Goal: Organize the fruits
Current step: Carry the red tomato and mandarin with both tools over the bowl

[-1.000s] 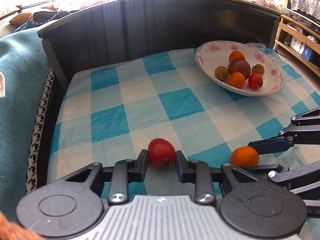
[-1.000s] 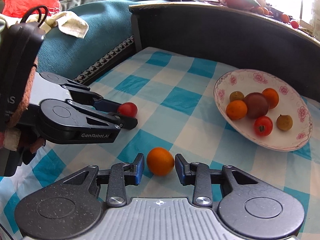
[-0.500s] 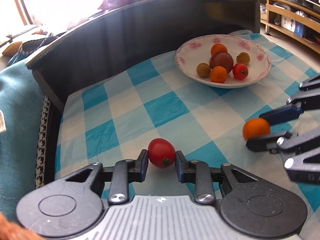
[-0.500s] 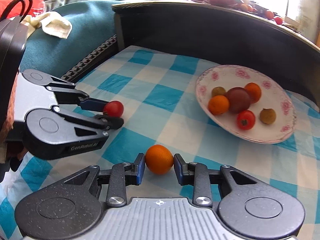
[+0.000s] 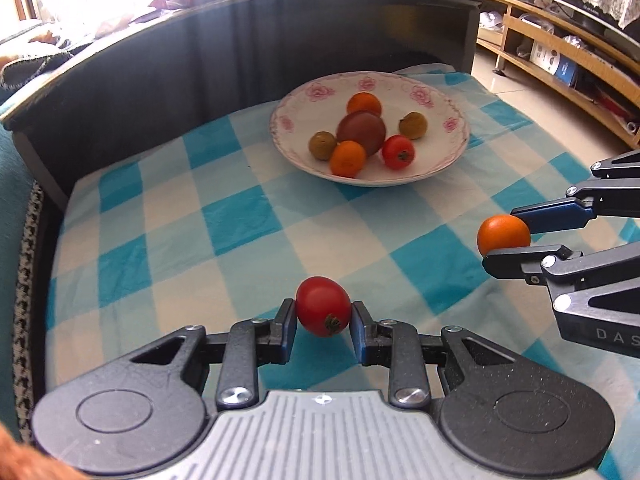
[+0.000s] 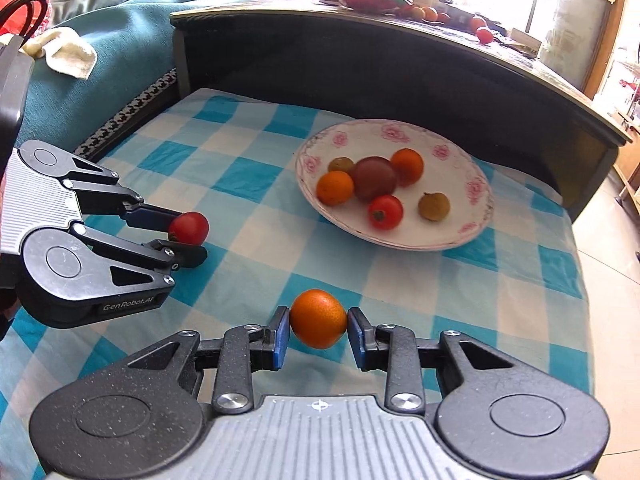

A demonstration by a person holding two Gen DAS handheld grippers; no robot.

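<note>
My left gripper is shut on a red tomato and holds it above the blue-and-white checked cloth. My right gripper is shut on an orange, also held above the cloth. A white bowl with pink flowers stands further back and holds several fruits: two oranges, a red tomato, a dark tomato and two olive-green fruits. In the right wrist view the left gripper with its tomato is at the left, and the bowl at the right.
A dark curved wall rises behind the cloth. A teal blanket with a white rag lies to the left. Wooden shelves stand at the far right. More fruit lies on the ledge on top of the wall.
Both grippers have lifted their fruit off the cloth and moved toward the bowl, which now sits more central and nearer in both views. Both stay shut on their fruit.
</note>
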